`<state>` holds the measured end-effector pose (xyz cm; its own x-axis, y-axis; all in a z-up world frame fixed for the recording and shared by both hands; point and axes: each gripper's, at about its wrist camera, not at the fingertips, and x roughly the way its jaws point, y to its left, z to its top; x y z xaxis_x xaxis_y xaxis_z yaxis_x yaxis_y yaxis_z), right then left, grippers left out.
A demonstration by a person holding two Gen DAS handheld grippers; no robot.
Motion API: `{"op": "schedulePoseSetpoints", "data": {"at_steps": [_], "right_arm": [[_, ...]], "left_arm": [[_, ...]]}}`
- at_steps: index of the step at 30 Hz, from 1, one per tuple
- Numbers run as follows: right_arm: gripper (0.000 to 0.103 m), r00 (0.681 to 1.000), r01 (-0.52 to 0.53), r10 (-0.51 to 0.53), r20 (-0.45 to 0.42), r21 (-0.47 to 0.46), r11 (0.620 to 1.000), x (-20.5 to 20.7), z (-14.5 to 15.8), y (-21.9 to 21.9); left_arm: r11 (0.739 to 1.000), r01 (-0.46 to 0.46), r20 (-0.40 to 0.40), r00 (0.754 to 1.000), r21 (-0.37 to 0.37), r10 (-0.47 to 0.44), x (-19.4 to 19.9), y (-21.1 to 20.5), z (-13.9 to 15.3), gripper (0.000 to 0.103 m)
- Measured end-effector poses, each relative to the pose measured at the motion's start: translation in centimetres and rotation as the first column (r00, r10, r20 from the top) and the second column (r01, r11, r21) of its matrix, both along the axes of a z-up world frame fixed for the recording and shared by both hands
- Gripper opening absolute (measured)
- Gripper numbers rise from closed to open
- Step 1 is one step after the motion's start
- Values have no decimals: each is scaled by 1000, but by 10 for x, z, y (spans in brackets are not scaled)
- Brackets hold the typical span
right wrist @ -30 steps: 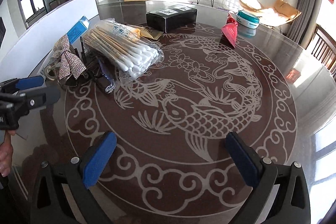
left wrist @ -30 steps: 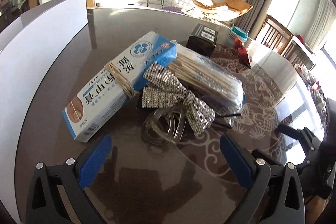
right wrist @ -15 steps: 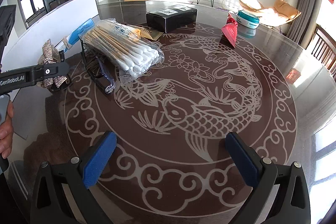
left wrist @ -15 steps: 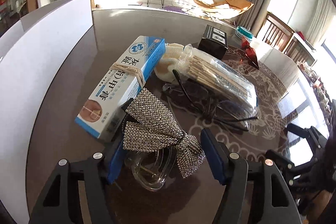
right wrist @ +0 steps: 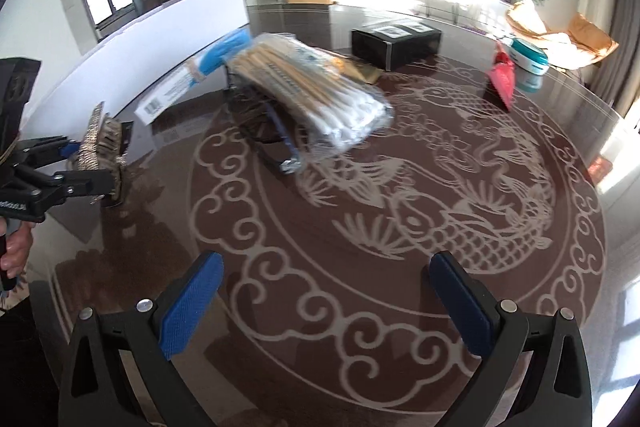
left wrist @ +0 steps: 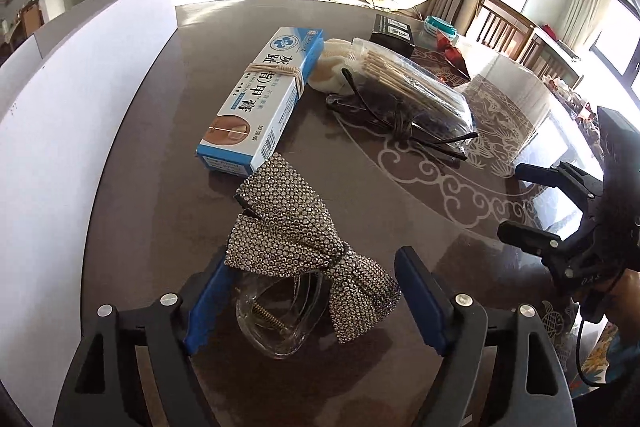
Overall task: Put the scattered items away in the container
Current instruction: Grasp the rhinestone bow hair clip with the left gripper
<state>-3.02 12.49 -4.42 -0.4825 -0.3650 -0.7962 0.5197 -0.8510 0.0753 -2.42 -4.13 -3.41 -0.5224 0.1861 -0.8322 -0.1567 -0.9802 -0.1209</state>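
I had the left gripper (left wrist: 310, 301) down over the rhinestone-covered bow hair claw with its clear plastic jaws (left wrist: 304, 251), which lay on the dark patterned glass table (left wrist: 160, 131) just in front of the blue-and-white ointment carton bound with rubber bands (left wrist: 264, 95). Its jaws had just been opening wider, with the clip between them; the left pad sat close against the bow's edge, the right pad stood clear, so I judged nothing was clamped yet. The right gripper (right wrist: 324, 303) hung parted over bare table, holding nothing.

I read the clip as light but awkward: the bow was stiff and knobbly, the clear claw beneath smooth and likely slippery, and its spring could let it pop open if squeezed on the wrong spot. I would have taken it across the bow's knot, not the claw's teeth. The white container wall (left wrist: 80, 99) stood just to the left.
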Motion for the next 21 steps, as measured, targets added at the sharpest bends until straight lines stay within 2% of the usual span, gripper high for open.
{"op": "schedulePoseSetpoints", "data": {"at_steps": [2, 5, 10, 12, 14, 15, 17, 19, 21], "right_arm": [[103, 997, -71, 71, -3, 24, 997, -2, -1, -21], [103, 992, -120, 121, -19, 77, 990, -22, -5, -41], [103, 988, -154, 154, 4, 80, 985, -63, -7, -58], [101, 981, -192, 191, 25, 37, 981, -70, -5, -69], [78, 976, -217, 217, 16, 12, 976, -71, -1, -80], [72, 975, -223, 223, 12, 7, 975, -71, 0, -84], [46, 975, -221, 221, 10, -10, 975, -71, 1, -90], [35, 978, -206, 206, 10, -14, 978, -68, 0, -90], [33, 980, -199, 200, 10, -20, 980, -60, 0, -83]], "left_arm": [[999, -21, 1, 1000, -34, 21, -3, 3, -3, 80], [999, -45, 13, 999, -14, 45, -7, 0, -5, 81], [998, -68, 17, 997, -17, 69, -15, -4, -6, 81], [997, -76, 13, 997, -21, 77, -18, -6, -7, 81], [996, -84, 7, 996, -23, 84, -21, -7, -7, 81], [996, -85, 3, 996, -24, 85, -22, -7, -7, 80], [996, -80, -9, 997, -32, 80, -22, -7, -8, 75], [996, -69, -31, 997, -51, 67, -19, -5, -5, 69], [997, -44, -44, 998, -66, 42, -15, -2, -3, 64]]}}
